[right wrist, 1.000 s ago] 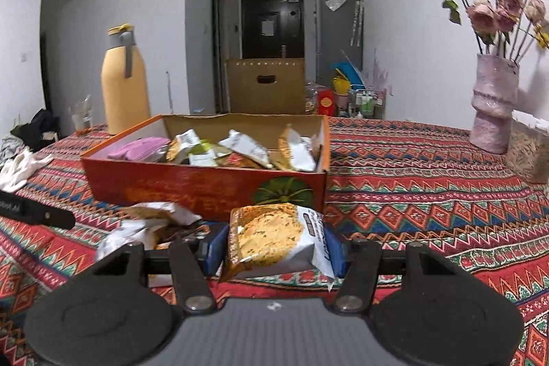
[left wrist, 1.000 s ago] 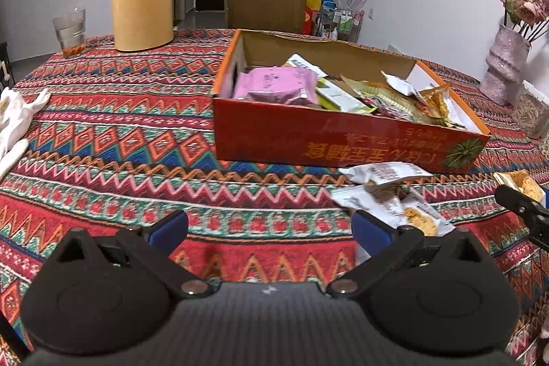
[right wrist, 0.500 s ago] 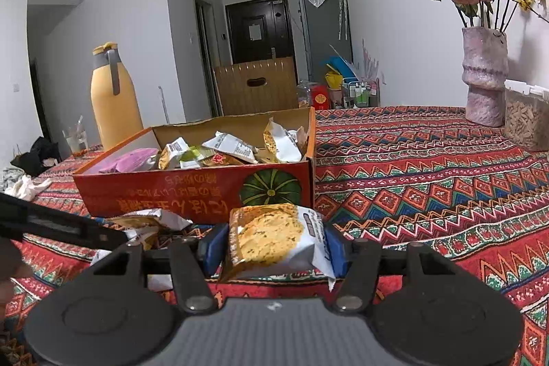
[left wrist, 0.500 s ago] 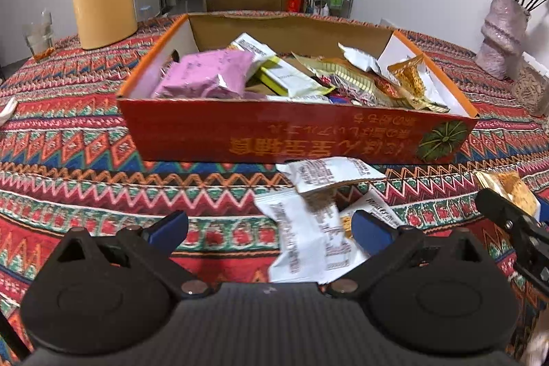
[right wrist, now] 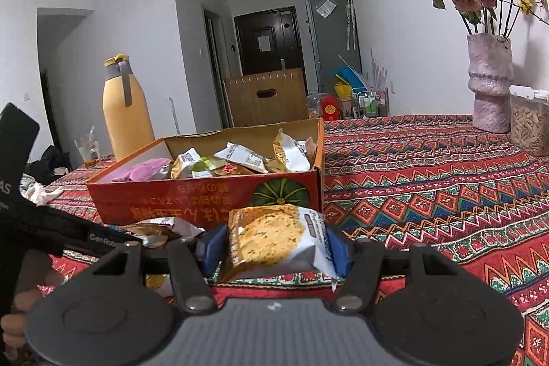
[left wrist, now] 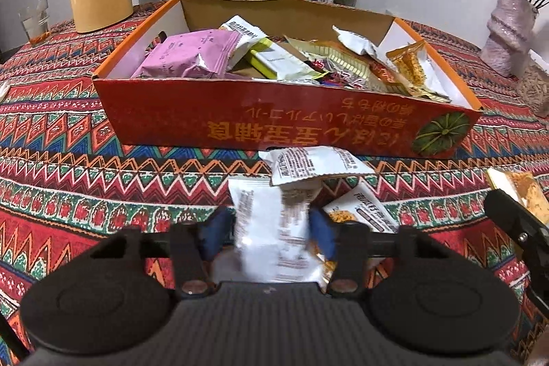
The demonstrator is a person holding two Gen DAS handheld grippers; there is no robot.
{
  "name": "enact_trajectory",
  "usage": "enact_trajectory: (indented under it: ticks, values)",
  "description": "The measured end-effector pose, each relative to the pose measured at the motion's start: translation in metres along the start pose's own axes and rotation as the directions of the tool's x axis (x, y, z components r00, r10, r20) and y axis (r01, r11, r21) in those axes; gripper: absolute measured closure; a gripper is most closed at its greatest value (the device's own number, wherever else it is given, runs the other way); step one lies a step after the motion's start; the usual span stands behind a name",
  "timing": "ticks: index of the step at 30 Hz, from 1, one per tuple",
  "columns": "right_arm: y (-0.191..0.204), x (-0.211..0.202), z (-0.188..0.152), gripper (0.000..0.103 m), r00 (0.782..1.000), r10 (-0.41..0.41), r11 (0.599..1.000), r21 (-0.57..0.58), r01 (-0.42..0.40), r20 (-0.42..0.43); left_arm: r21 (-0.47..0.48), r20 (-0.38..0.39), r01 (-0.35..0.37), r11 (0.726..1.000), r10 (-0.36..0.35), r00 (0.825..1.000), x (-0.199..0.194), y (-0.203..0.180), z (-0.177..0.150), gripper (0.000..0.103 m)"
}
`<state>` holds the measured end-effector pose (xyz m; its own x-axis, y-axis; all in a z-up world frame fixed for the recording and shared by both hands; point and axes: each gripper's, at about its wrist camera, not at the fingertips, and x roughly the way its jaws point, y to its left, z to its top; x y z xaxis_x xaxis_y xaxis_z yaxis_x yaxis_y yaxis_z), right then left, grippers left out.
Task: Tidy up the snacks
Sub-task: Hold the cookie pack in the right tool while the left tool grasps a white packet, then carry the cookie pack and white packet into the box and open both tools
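Both grippers hover low near the tablecloth [right wrist: 429, 180]: left gripper [left wrist: 267, 234] closing around a white packet [left wrist: 271, 228], right gripper [right wrist: 274, 246] easing open, cracker packet [right wrist: 271, 237] between its pads. Orange box [left wrist: 274, 122] just beyond is stuffed with snacks.

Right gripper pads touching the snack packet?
Touching. Right wrist view: both pads of the right gripper press the sides of the snack packet; jaws are opening.
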<state>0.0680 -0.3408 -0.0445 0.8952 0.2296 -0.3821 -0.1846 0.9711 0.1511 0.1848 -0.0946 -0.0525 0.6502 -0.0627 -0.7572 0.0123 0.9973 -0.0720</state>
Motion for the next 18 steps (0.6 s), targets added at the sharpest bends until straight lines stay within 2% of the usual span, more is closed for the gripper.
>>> enact_trajectory:
  ticks: [9,15,18]
  values:
    - [0.005,0.002,-0.002,0.042,1.000,-0.020,1.000,-0.021,0.020,-0.004,-0.010,0.005,0.013,1.000,-0.013,1.000,-0.012,0.010,-0.005,0.061]
    - [0.009,0.000,-0.001,0.042,0.999,-0.032,0.998,-0.048,0.032,0.001,0.004,0.041,0.019,1.000,-0.019,0.999,-0.030,0.017,-0.007,0.061]
    - [0.013,-0.004,0.002,0.042,1.000,-0.031,0.998,-0.053,0.031,-0.001,0.031,0.062,-0.002,1.000,0.000,0.998,-0.038,0.023,-0.006,0.061]
